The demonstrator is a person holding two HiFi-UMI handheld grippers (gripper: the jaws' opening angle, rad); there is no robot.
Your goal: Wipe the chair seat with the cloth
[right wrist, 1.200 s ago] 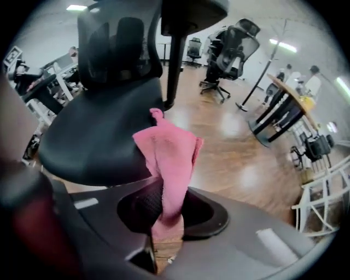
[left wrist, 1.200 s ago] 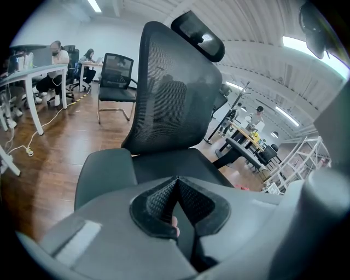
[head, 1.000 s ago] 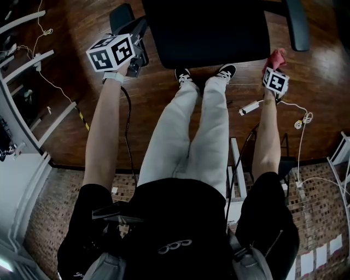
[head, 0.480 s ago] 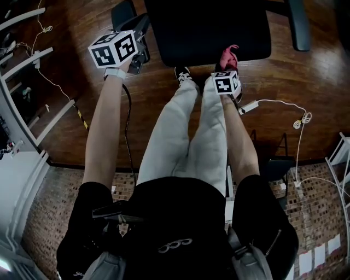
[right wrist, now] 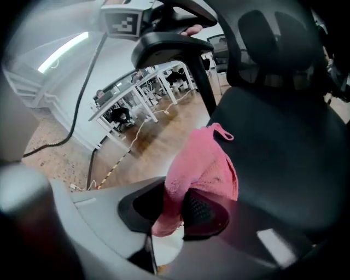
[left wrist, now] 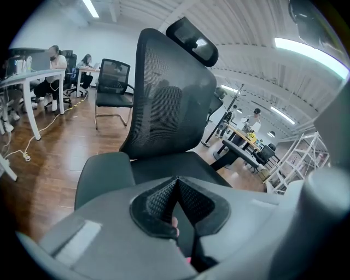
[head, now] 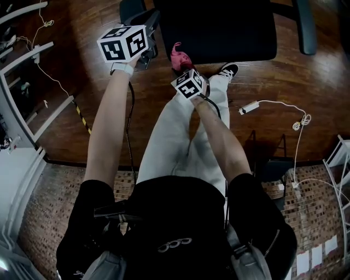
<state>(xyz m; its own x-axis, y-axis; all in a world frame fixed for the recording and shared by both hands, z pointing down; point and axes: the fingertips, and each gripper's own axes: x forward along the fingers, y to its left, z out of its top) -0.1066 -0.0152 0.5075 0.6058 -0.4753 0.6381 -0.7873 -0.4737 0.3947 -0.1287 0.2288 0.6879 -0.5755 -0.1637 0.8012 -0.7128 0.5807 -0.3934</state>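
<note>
Two hand-held grippers are in play. The right hand-held gripper [right wrist: 178,210] has its jaws pinched on one pink cloth [right wrist: 205,164], which bunches up out of them. The left hand-held gripper [left wrist: 176,186] has its jaw tips pressed together with nothing between them.

Only the right gripper view shows the pinch itself, with the cloth held just before the black chair seat [right wrist: 284,126]; whether it touches the seat cannot be told. The head view alone shows where this is: the cloth [head: 179,56] sits at the seat's [head: 219,27] front left corner, above the person's shoes. The left gripper view adds the chair's mesh backrest [left wrist: 164,93] and a second chair [left wrist: 112,82] far behind, by a desk [left wrist: 30,76].

The right forearm angles inward across the person's legs. The left arm reaches straight ahead, its gripper [head: 147,54] by the armrest [head: 131,8].
</note>
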